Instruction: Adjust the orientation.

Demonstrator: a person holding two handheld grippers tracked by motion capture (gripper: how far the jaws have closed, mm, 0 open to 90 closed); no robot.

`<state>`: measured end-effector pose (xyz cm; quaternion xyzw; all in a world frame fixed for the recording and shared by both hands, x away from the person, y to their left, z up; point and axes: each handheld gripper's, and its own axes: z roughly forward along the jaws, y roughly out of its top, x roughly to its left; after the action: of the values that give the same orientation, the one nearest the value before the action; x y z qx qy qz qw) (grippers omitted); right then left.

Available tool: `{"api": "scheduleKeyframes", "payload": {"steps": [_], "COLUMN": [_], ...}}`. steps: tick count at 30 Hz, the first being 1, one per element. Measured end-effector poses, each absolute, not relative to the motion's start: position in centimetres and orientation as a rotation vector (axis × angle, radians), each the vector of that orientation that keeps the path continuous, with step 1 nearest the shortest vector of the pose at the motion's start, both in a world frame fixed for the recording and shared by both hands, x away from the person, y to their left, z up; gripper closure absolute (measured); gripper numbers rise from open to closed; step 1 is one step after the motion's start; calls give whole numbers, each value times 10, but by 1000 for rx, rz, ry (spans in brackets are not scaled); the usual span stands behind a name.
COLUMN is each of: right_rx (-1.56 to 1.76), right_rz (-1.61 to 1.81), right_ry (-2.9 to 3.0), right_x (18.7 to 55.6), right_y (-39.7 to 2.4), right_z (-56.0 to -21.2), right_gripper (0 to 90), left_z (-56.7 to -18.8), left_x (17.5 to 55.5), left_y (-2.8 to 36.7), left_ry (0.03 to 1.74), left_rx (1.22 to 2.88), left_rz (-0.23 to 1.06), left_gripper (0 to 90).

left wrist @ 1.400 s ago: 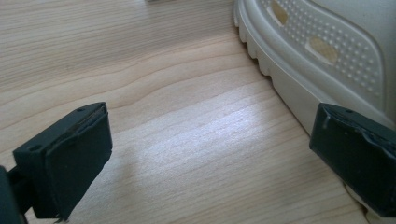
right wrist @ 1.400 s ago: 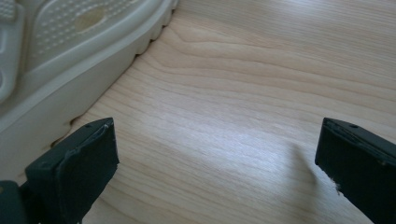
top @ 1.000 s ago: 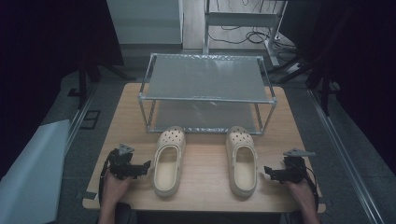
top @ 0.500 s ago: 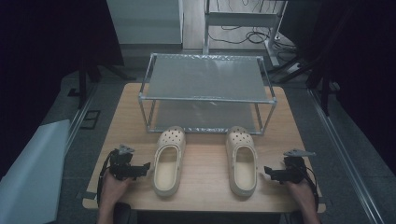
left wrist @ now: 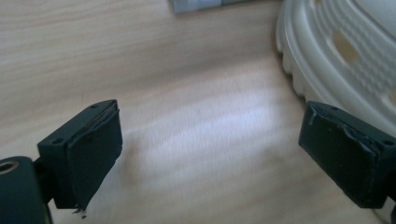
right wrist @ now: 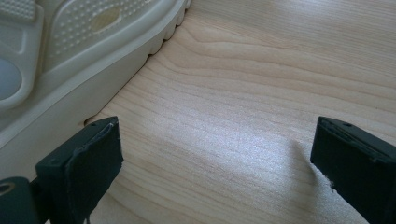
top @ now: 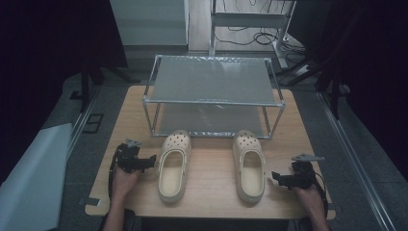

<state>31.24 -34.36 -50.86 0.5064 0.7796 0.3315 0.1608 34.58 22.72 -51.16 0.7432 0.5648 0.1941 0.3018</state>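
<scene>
Two cream clogs lie side by side on the wooden table (top: 211, 197), toes toward the rack: the left clog (top: 174, 166) and the right clog (top: 249, 166). My left gripper (top: 153, 159) sits just left of the left clog, pointing at its side. Its jaws are open and have just been closing slightly, with nothing but bare wood between them. In the left gripper view (left wrist: 210, 154) the clog's ribbed sole (left wrist: 336, 51) lies just beyond the right-hand jaw. My right gripper (top: 275, 176) rests right of the right clog, open over bare wood (right wrist: 219, 163), the clog's sole (right wrist: 70, 56) beside its left-hand jaw.
A two-tier metal rack (top: 211, 102) stands at the back of the table, right behind the clogs' toes. One rack foot (left wrist: 196, 4) shows at the top of the left gripper view. A person's hands hold both grippers near the front edge.
My left gripper has moved forward and closer to the left clog. The right gripper and both clogs stay where they were.
</scene>
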Motion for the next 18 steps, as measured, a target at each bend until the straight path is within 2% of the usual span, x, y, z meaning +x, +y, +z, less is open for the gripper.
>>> {"api": "scheduleKeyframes", "payload": {"steps": [5, 10, 18], "right_rx": [1452, 1463, 1457], "right_rz": [945, 949, 946], "right_ry": [2219, 2214, 2224], "right_x": [312, 312, 312], "right_y": [-345, -345, -344], "right_z": [-508, -508, -509], "right_gripper": [23, 24, 26], "left_z": [-509, -511, -513], "left_x": [372, 390, 401], "left_y": [221, 213, 195], "left_ry": [1490, 1466, 1429], "left_rx": [2002, 2028, 2050], "left_rz": [517, 465, 417], "left_gripper": [58, 61, 63]}}
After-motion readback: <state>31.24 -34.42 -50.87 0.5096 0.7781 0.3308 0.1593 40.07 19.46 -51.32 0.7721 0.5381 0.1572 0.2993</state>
